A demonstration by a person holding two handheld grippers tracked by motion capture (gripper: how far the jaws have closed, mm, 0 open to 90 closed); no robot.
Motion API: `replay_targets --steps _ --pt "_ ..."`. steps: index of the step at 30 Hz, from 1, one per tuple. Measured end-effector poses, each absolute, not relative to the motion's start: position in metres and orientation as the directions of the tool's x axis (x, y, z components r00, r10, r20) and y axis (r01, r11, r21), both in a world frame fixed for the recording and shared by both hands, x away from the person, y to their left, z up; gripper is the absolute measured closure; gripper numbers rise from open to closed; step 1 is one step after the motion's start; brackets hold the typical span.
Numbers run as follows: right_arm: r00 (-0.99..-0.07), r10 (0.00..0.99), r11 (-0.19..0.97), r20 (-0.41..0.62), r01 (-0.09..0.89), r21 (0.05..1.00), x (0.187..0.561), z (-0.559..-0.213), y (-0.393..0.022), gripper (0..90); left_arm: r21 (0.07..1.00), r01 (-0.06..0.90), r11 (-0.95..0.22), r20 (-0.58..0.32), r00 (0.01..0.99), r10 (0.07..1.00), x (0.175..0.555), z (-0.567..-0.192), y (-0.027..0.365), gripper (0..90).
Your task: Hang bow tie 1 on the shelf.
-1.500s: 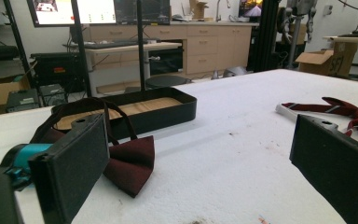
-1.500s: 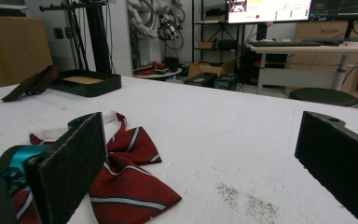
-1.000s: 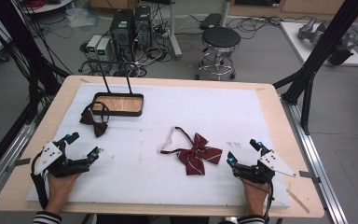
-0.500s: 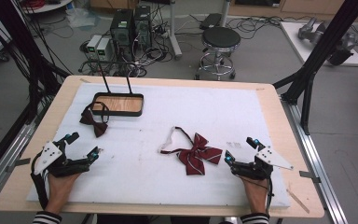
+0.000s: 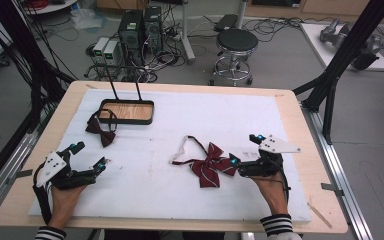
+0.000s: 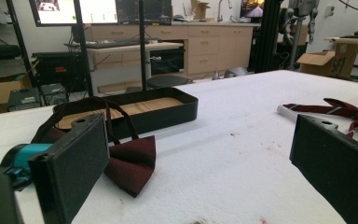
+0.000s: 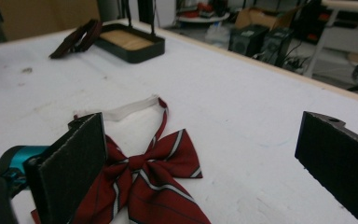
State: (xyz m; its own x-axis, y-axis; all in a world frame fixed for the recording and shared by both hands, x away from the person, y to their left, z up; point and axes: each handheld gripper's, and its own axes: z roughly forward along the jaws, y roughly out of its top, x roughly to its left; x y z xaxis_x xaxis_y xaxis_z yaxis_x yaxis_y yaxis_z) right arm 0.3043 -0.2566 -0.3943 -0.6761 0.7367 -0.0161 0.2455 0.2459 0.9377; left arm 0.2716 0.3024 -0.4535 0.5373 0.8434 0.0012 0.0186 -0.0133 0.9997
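A red striped bow tie [image 5: 211,166] with a white strap lies on the white mat, right of centre. My right gripper [image 5: 244,149] stands open just right of it, and its left jaw is close over the tie's wing [image 7: 149,179]. A dark maroon bow tie [image 5: 100,129] lies against the front left corner of a black tray [image 5: 130,122] with a wooden floor. My left gripper [image 5: 89,155] rests open near the front left of the mat, with nothing between its jaws. Ahead of it lies the dark bow tie [image 6: 131,161], with the tray [image 6: 168,116] behind.
Two thin black rods [image 5: 112,85] rise from the tray's back edge. The white mat [image 5: 180,200] covers most of the wooden table. Black frame posts [image 5: 337,70] stand at the table's right. A stool [image 5: 236,42] and computer cases [image 5: 140,27] sit on the floor beyond.
My right gripper has moved left and a little forward, up to the striped bow tie. The left gripper and both ties have stayed in place.
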Motion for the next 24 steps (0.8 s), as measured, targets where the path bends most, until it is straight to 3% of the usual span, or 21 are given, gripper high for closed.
replay_targets --steps 7,24 --pt "-0.711 0.700 0.347 -0.062 0.264 0.900 0.313 -0.390 -0.239 1.3 1.000 0.018 -0.013 0.001 0.538 0.843 0.272 -0.453 0.302 5.0" --pt "-0.803 0.596 0.524 -0.011 0.379 0.762 0.335 -0.399 -0.210 4.8 1.000 0.021 -0.011 -0.002 0.536 0.844 0.272 -0.454 0.302 5.0"
